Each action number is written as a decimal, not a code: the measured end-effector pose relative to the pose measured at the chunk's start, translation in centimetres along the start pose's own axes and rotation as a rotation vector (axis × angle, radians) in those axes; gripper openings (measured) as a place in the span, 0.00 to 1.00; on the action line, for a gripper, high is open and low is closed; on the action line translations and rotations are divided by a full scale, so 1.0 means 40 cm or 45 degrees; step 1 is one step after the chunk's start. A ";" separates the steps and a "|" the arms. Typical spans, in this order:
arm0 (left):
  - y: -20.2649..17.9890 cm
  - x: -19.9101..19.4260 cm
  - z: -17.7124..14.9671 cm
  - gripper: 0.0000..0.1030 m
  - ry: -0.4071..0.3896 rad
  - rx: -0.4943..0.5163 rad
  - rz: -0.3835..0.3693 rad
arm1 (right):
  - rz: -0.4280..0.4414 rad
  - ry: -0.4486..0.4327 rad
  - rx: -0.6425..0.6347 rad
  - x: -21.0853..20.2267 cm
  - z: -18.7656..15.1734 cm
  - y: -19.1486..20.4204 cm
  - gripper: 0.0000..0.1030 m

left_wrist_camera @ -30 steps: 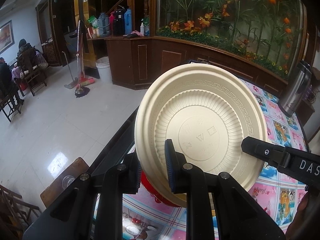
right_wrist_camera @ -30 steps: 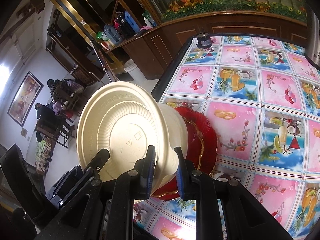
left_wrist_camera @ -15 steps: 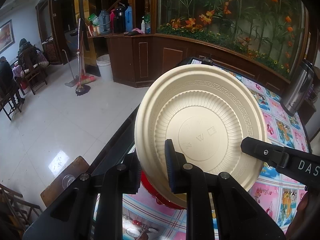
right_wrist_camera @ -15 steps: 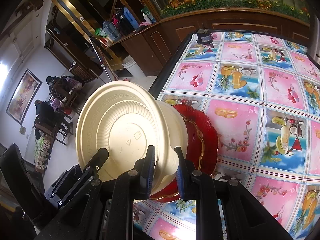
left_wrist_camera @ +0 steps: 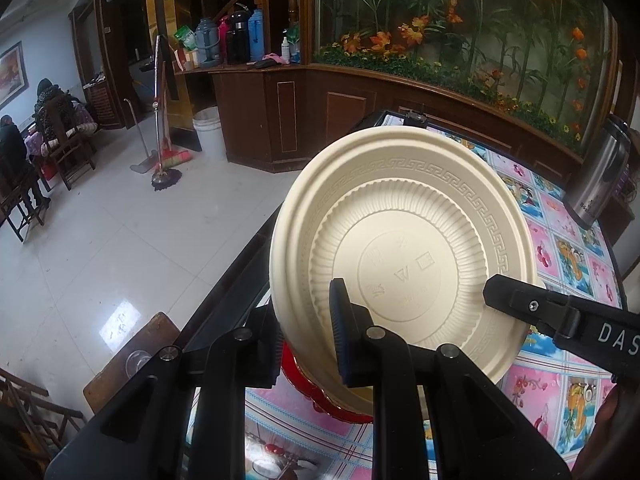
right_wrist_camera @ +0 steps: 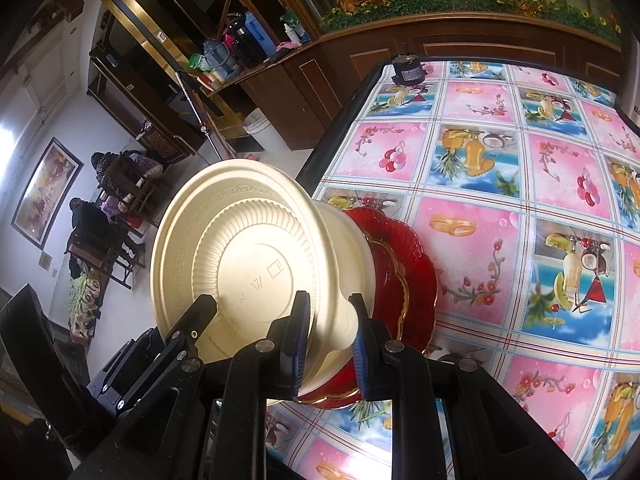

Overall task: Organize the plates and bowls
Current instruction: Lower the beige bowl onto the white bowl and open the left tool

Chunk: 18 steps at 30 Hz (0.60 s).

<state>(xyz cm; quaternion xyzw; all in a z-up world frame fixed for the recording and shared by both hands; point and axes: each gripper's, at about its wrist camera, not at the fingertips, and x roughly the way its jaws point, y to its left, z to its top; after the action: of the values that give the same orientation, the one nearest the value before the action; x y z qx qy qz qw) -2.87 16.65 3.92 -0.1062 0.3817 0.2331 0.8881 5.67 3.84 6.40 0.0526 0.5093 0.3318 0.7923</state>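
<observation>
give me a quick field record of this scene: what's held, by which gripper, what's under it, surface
held item: cream plate, tilted on edge, underside facing the cameras
left gripper: shut on the cream plate's rim
right gripper: shut on the cream plate's rim
behind it: cream bowl, then red plates
surface: table with fruit-print cloth
also on table: steel thermos

Table (right_wrist_camera: pixel 500 216): pink and blue picture cloth, right of frame.
On it: red plates (right_wrist_camera: pixel 408 268) lower middle, small black thing (right_wrist_camera: pixel 408 70) top.

cream plate (left_wrist_camera: pixel 404 248): matt ribbed plastic | red plate (right_wrist_camera: pixel 404 264): glossy | tablecloth (right_wrist_camera: pixel 500 208): shiny vinyl
</observation>
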 end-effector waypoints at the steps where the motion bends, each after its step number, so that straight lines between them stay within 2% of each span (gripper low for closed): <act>1: 0.000 0.001 0.000 0.18 0.002 0.001 -0.001 | -0.002 0.001 0.001 0.000 -0.001 0.001 0.18; 18: -0.013 0.007 0.009 0.18 0.017 0.028 -0.004 | -0.017 0.017 0.012 0.004 0.005 -0.006 0.19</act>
<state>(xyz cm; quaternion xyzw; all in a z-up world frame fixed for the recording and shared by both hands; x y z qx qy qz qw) -2.21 16.43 3.96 -0.0987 0.3900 0.2270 0.8869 6.01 3.80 6.27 0.0506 0.5164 0.3245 0.7909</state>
